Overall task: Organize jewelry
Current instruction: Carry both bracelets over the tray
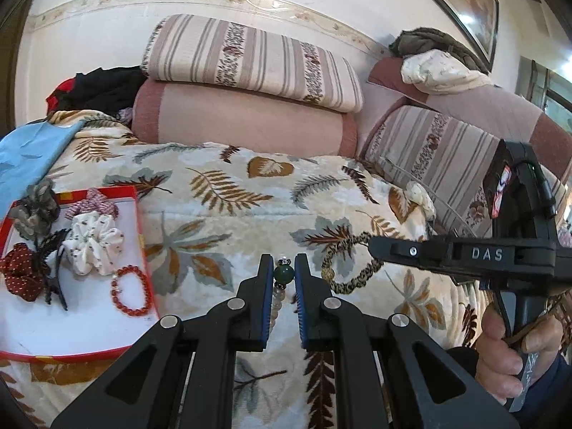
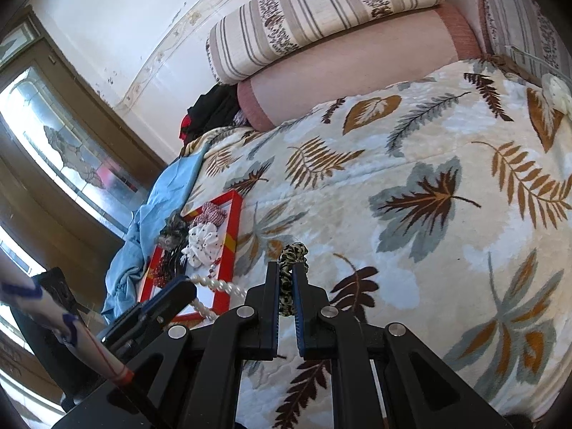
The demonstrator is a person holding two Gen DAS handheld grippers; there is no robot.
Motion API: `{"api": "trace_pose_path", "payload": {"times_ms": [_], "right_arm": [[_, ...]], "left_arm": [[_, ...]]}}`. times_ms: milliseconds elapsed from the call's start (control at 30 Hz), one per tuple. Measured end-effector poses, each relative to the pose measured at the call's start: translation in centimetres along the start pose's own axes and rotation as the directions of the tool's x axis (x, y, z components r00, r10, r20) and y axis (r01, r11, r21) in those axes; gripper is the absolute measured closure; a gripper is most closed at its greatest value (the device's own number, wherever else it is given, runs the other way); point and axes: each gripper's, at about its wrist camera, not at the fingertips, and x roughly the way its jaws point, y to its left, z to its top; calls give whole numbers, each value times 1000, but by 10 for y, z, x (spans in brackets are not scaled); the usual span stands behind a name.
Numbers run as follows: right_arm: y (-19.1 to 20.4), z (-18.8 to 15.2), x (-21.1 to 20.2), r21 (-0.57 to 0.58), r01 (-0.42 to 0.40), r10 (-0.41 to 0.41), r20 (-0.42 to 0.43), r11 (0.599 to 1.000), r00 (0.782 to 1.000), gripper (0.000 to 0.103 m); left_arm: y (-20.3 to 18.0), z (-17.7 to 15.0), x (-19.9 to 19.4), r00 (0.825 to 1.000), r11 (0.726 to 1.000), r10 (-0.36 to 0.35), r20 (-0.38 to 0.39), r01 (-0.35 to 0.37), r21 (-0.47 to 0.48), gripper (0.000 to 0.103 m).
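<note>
My left gripper (image 1: pixel 284 268) is shut on a pearl bracelet with a green bead (image 1: pixel 284 274), held above the leaf-patterned blanket; its pearls show in the right wrist view (image 2: pixel 214 284). My right gripper (image 2: pixel 285 275) is shut on a leopard-print hair tie (image 2: pixel 291 261), which hangs as a loop in the left wrist view (image 1: pixel 348 264). A red-rimmed white tray (image 1: pixel 139 221) lies at the left and holds several scrunchies, a white scrunchie (image 1: pixel 94 246), a black hair clip (image 1: pixel 53 268) and a red bead bracelet (image 1: pixel 129 290). The tray also shows in the right wrist view (image 2: pixel 228 243).
The leaf-patterned blanket (image 1: pixel 221 193) covers the bed. Striped and pink pillows (image 1: pixel 250 89) are stacked at the back. A blue cloth (image 1: pixel 28 153) lies left of the tray, dark clothes (image 1: pixel 100 89) behind it. A door with a glass pane (image 2: pixel 53 143) stands at the left.
</note>
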Motion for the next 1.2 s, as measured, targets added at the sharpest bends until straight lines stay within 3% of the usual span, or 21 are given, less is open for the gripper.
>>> {"api": "trace_pose_path", "payload": {"times_ms": [333,667,833,967,1200], "right_arm": [[52,-2,34,-94,-49,43,-66,994,997,95],[133,-6,84,-195,-159,131,-149,968,980,95],[167,-14,115,-229,-203,158,-200,952,967,95],[183,-25,144,-241,-219,158,-250,945,955,95],[179,-41,184,-264,-176,90,-307,948,947,95]], "left_arm": [[63,10,-37,992,990,100,70,-93,-103,92],[136,8,-86,961,951,251,117,-222,-217,92],[173,-3,-100,938,913,336,84,-303,-274,92],[196,-17,-97,906,864,424,18,-398,-310,92],[218,-32,-79,882,816,466,-65,-457,-354,92]]}}
